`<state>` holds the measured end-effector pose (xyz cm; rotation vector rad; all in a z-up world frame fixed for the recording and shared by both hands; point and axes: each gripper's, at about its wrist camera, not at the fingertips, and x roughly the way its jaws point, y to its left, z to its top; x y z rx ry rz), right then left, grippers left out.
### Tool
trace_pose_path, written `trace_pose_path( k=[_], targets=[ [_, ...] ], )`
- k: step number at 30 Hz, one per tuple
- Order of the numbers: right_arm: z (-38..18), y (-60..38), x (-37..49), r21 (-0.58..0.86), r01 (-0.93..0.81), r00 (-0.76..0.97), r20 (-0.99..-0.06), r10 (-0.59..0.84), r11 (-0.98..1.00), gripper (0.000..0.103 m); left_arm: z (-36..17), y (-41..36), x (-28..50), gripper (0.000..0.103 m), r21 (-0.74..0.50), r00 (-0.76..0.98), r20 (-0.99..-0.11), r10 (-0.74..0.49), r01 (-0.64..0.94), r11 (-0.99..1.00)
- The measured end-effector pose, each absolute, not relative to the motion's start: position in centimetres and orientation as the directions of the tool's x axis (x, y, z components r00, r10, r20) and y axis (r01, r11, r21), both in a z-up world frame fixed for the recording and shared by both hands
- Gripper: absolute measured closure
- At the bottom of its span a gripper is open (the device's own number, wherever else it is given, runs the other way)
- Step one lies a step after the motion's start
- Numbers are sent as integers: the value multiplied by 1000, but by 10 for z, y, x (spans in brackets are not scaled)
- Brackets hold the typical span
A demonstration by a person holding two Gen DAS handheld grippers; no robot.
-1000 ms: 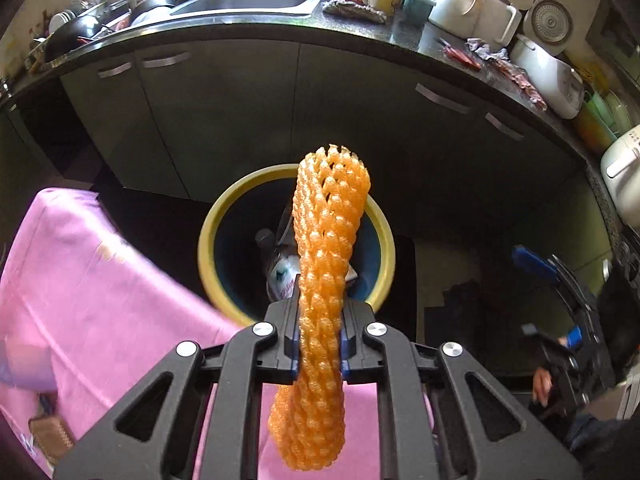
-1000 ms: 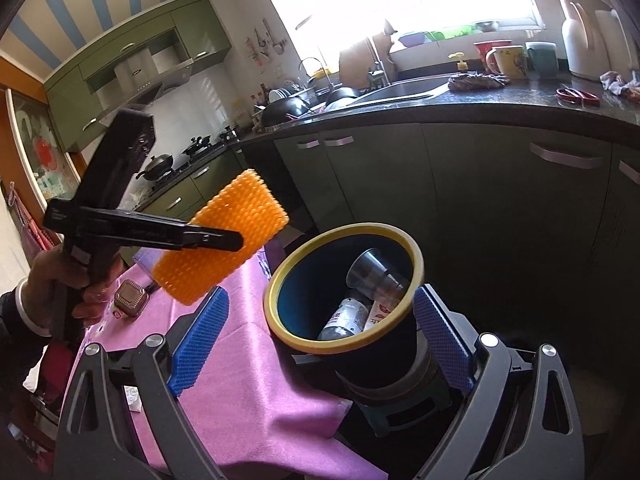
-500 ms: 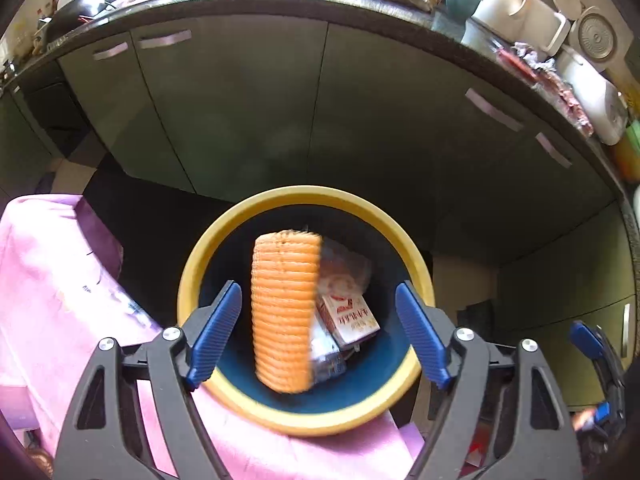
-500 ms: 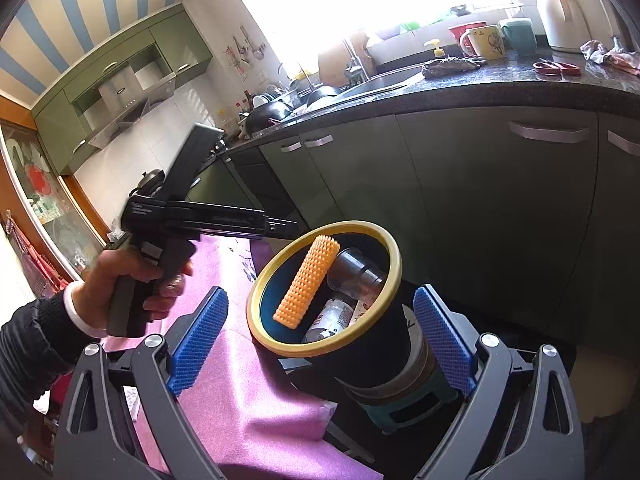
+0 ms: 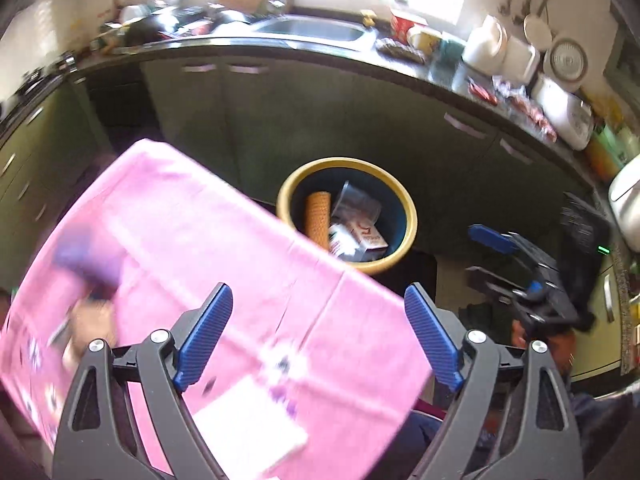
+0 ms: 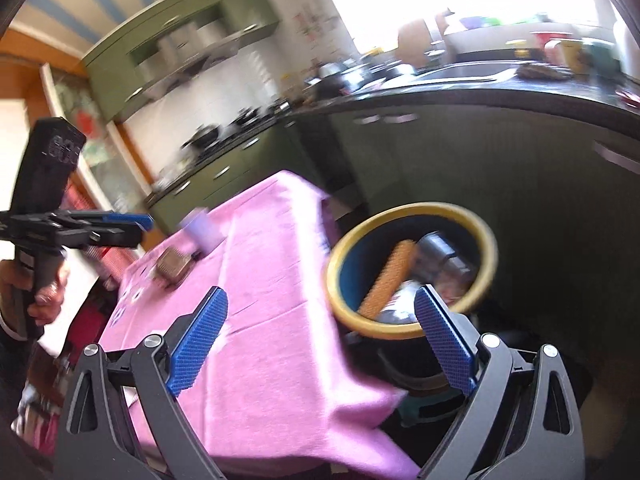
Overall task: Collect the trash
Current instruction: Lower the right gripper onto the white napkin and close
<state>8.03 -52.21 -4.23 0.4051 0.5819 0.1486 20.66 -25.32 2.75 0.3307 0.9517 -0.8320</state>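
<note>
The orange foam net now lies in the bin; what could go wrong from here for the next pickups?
1. The orange foam net stands on end against the bin wall near the rim, so it may block later drops.
2. The bin already holds a clear cup and a carton; space may run short.
3. The left tool hangs open over the pink cloth, which a low sweep toward the small brown item could snag.

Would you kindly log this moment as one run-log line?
left gripper: open, above pink cloth | right gripper: open | orange net: in bin | cup: on cloth
</note>
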Motion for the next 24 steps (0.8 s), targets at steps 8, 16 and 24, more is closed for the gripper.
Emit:
trace_pose_path(
  k=[8, 16, 24],
  targets=[
    [-49, -407, 130, 224, -489, 610, -603, 514, 843, 10, 48, -109, 155, 14, -112, 493, -723, -484, 608, 786],
    [-82, -309, 172, 161, -743, 353, -730, 585, 650, 10, 23, -10, 129, 14, -278, 556, -664, -499, 435, 856],
    [-108, -276, 202, 102, -786, 279, -821, 498, 610, 10, -3, 30, 115, 14, -351, 601, -642, -477, 322, 879]
  ],
)
